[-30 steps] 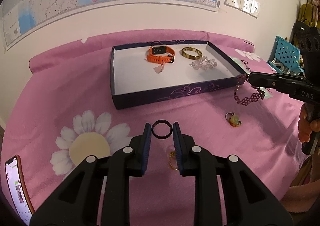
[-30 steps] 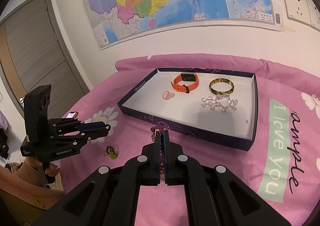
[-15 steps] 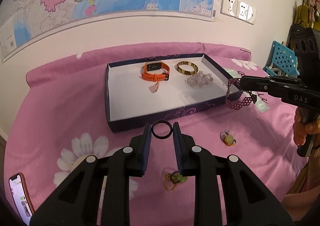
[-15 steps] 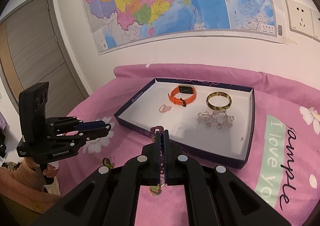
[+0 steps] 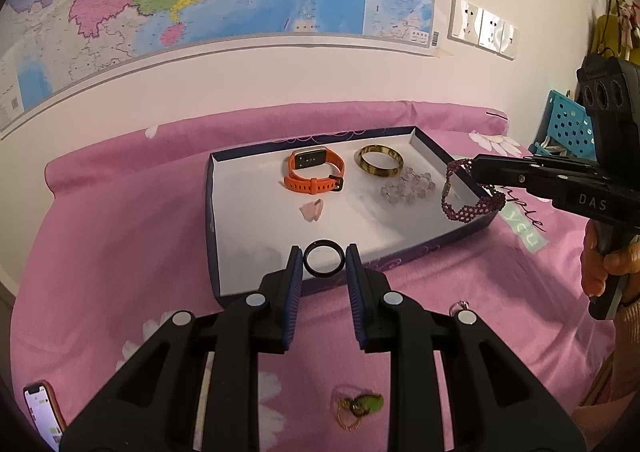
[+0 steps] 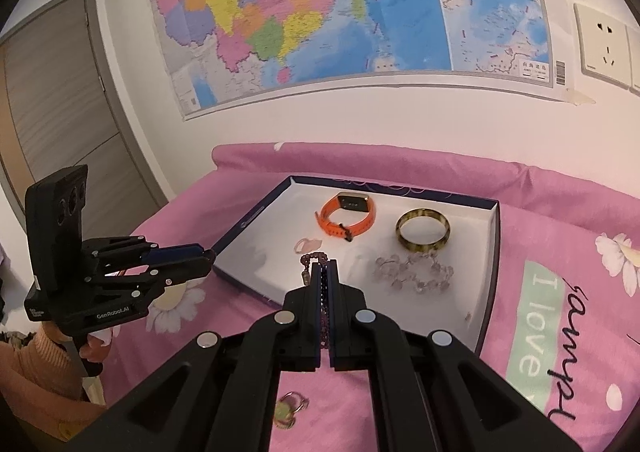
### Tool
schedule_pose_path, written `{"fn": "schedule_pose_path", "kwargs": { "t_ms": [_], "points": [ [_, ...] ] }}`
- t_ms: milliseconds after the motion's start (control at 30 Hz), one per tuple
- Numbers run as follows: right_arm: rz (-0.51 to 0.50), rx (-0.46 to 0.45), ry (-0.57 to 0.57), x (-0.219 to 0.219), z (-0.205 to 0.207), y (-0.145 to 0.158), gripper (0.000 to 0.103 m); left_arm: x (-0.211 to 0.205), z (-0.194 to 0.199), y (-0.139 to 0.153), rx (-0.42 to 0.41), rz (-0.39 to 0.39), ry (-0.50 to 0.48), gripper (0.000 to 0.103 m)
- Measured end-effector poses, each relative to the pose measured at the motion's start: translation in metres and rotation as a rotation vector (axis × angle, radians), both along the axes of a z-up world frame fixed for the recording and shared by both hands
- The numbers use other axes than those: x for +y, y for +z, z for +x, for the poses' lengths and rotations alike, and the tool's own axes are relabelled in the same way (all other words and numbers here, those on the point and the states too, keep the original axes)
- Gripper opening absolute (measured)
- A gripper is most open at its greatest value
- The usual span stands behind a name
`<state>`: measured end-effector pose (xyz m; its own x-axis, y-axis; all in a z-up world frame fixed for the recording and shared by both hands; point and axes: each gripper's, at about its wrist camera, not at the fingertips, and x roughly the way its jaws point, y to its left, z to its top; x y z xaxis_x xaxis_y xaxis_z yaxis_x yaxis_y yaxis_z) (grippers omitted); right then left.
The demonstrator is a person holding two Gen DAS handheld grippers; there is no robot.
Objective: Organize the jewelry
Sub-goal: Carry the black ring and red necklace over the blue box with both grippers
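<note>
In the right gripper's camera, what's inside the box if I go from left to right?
Pink charm → orange watch → gold bangle. The clear beads sit under the bangle, so they share its spot.

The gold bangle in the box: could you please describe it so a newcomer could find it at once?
Find the shallow dark-blue box on the pink bedspread. At its far side, right of the orange watch, lies the bangle. It alone is a rigid, mottled gold hoop; the clear bead bracelet lies nearer.

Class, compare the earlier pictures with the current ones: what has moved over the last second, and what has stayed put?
Both hand-held grippers advanced toward the box. The left hand-held gripper carries the black ring to its near edge; the right hand-held gripper brings the purple bracelet over its right wall. Nothing was released. The watch, bangle and crystal bracelet stayed put.
</note>
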<state>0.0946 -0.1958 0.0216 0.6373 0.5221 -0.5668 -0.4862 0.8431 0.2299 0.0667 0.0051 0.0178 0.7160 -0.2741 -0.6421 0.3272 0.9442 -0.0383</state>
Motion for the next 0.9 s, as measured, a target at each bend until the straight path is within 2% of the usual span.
{"fn": "schedule_pose_path", "kwargs": {
  "t_ms": [600, 900],
  "points": [
    [0.028, 0.059, -0.026, 0.000, 0.043, -0.013, 0.001, -0.009, 0.047, -0.011, 0.049, 0.009, 0.012, 0.022],
    [0.031, 0.092, -0.036, 0.000, 0.059, -0.023, 0.001, -0.017, 0.064, -0.024, 0.076, 0.040, 0.023, 0.022]
  ]
}}
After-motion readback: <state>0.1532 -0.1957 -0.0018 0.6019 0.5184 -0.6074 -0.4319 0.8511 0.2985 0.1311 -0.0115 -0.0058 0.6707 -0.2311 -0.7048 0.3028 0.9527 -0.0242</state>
